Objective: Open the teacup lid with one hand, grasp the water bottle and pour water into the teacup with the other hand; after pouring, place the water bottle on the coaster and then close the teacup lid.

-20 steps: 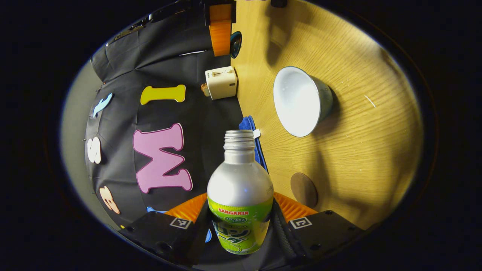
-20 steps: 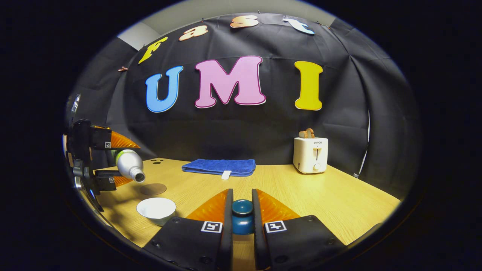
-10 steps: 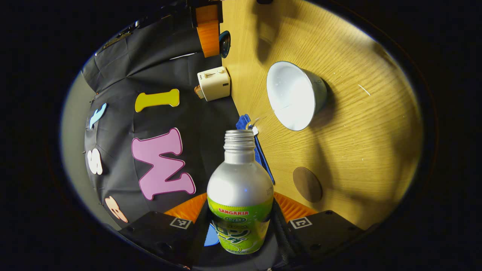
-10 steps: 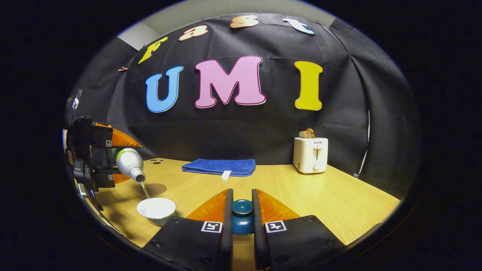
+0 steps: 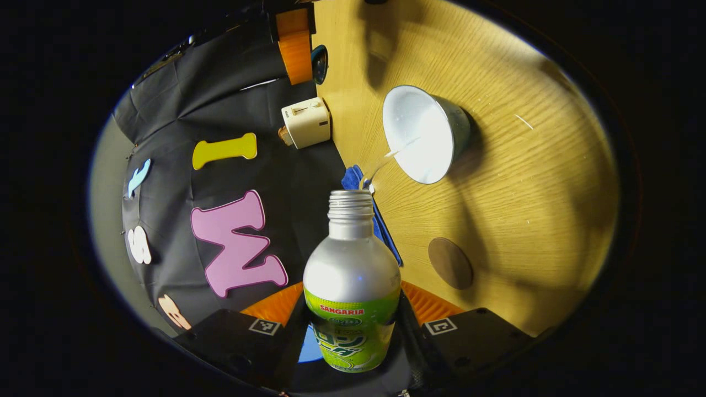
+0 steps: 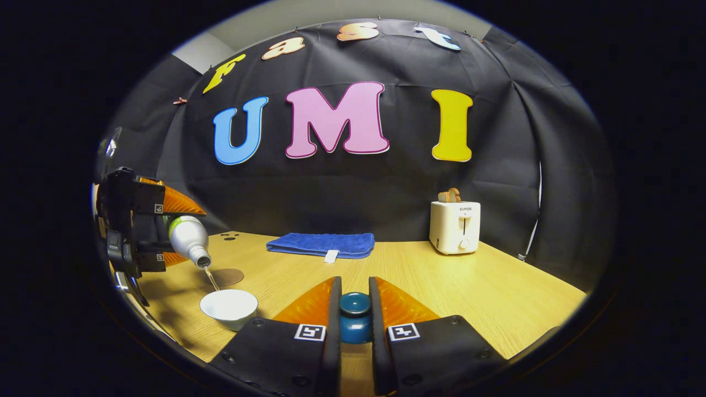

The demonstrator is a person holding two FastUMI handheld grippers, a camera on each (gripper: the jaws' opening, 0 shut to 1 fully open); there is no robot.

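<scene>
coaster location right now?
On the table, bare. In the right gripper view the coaster sits at the left, just behind the teacup and below the tilted water bottle; the left gripper view shows it too.

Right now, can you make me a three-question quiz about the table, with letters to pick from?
1. Where does the coaster lie?
A. under the toaster
B. on the table beside the teacup
C. on the towel

2. What colour is the towel?
A. red
B. green
C. blue

3. What is the water bottle doing?
A. standing upright
B. tipped, pouring into the teacup
C. lying on the table

Answers:
1 B, the coaster sits bare on the table near the teacup.
2 C, the folded towel by the wall is blue.
3 B, the left gripper holds the bottle tipped, and a thin stream runs from its mouth into the teacup.
</scene>
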